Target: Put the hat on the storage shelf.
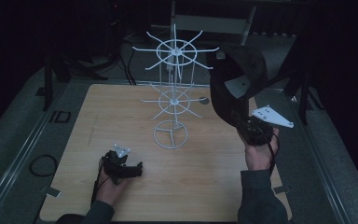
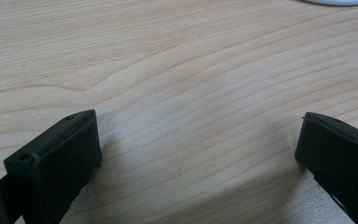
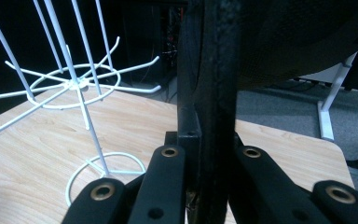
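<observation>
The cap (image 1: 235, 88), a dark one with a stiff brim, is held up in the air just to the right of the white wire rack (image 1: 173, 88), level with the rack's two rings of hooks and not touching any of them. The right gripper (image 1: 254, 128) has its jaws pressed together on the cap's brim, which runs upright between them in the right gripper view (image 3: 209, 93). So the pick-up looks done; what seems left is carrying the cap across to a hook and letting it hang there. No hook carries anything yet. The left gripper (image 1: 123, 165) rests low on the wooden table (image 1: 121, 112), in front of and to the left of the rack's round base, its jaws spread wide with nothing but bare wood between them.
</observation>
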`<state>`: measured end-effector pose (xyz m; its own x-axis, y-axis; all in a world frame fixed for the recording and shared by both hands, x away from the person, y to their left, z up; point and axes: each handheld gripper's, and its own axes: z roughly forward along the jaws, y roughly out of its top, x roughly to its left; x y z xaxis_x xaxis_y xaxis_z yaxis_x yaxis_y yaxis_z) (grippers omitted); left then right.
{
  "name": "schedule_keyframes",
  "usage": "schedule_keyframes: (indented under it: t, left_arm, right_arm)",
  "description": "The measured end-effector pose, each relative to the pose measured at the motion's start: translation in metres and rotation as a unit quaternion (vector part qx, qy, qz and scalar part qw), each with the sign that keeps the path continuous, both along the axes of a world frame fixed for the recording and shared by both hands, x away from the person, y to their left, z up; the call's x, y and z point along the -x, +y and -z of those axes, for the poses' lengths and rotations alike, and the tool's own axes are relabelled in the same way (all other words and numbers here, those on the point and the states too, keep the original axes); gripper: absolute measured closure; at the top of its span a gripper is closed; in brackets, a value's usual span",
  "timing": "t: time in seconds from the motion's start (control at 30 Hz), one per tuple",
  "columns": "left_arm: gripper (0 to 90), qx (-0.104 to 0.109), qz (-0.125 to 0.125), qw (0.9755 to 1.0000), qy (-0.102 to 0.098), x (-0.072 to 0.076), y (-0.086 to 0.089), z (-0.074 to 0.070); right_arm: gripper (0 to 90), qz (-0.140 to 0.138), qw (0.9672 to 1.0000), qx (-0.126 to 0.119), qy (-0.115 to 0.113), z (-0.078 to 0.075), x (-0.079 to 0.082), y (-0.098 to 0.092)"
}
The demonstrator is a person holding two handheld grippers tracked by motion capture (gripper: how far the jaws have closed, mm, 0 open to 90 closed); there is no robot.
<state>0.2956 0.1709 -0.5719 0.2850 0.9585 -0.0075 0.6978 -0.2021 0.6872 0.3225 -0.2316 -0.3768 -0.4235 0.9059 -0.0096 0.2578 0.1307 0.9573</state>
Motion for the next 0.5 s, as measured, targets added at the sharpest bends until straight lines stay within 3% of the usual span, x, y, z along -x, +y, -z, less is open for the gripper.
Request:
schedule_keyframes:
  t: [0.5]
  left_arm:
    - [0.1, 0.0, 0.0, 1.0, 0.0, 0.0, 0.0, 0.0]
  right_arm:
    - [86.4, -0.002, 0.9998, 0.003, -0.018, -0.0088, 0.0067, 0.0045]
